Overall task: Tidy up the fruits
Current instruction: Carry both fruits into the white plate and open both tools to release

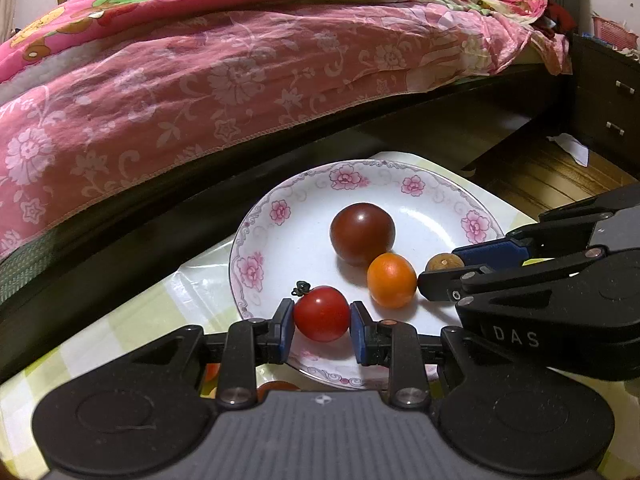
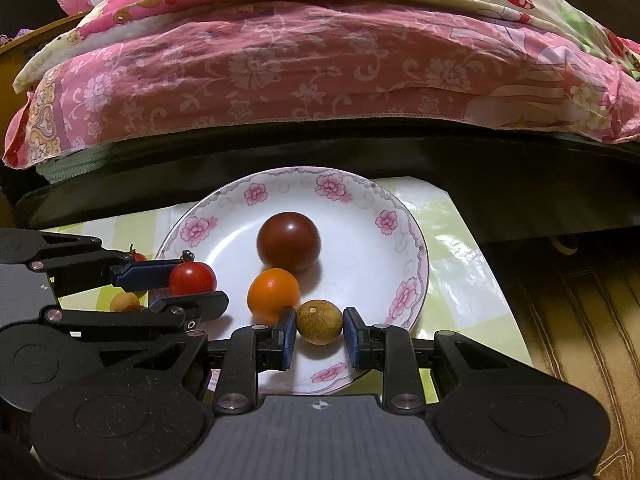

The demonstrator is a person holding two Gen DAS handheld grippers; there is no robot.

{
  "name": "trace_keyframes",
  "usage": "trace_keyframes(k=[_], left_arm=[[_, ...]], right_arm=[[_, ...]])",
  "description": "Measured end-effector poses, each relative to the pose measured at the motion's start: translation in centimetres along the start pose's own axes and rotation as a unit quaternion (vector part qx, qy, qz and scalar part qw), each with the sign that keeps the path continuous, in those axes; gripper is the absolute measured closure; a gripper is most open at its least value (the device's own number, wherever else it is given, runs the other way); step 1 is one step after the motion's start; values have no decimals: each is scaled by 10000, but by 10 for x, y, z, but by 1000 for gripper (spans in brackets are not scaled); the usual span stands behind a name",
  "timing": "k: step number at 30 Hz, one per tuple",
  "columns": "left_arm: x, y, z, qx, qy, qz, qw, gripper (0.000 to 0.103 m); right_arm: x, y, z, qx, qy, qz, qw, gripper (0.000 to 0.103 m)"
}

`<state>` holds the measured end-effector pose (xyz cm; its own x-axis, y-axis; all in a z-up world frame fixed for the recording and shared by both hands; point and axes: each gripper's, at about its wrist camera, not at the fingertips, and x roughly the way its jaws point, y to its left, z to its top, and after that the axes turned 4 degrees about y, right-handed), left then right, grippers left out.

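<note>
We found the fruits mid-gathering on the flowered plate (image 1: pixel 256 236), which sat on the desk (image 1: pixel 132 320) under its pale checked cover. A dark red tomato (image 1: pixel 362 233) lay near the plate's middle with an orange fruit (image 1: pixel 391 279) touching it on the near side. The red cherry tomato (image 1: pixel 322 313) was clamped between the blue pads of the left gripper (image 1: pixel 322 320) over the plate's near left part, its green stem pointing up and left. The small brown fruit (image 2: pixel 319 321) was clamped the same way in the right gripper (image 2: pixel 319 334), over the near right part of the plate and just beside the orange one. So both jaws were closed on fruit, neither empty nor spread.

We judged the step in hand to be the placing: two fruits carried in over the plate, not yet let go. Whether either one already rested on the plate's surface we could not tell; shadows lay close beneath both. The next move, as we read it, called for settling each fruit low, then parting the jaws gently, so that the round things would not roll. The brown fruit's neighbour was close enough to be nudged by an opening finger.

Off the plate on the left, the right wrist view showed another small red tomato (image 2: pixel 137 256) and a brownish fruit (image 2: pixel 125 303) on the desk, partly hidden, likely waiting their turn. Beyond stood the bed (image 2: pixel 320 80) with its pink floral cover
</note>
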<state>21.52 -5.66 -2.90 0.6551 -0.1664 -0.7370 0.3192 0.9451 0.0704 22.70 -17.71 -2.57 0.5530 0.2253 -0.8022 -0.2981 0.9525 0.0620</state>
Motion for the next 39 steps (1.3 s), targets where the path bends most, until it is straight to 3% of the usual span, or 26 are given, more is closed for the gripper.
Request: trace_keyframes(k=[29,39], left_arm=[[2,1,2,-25,-38,101,9999,65],[-6,3,2,-34,-114,237,9996,63]], right_arm=[[3,1,5,-4,-58,48,10000,77],[-3,1,8,52,-147,35,9999,69]])
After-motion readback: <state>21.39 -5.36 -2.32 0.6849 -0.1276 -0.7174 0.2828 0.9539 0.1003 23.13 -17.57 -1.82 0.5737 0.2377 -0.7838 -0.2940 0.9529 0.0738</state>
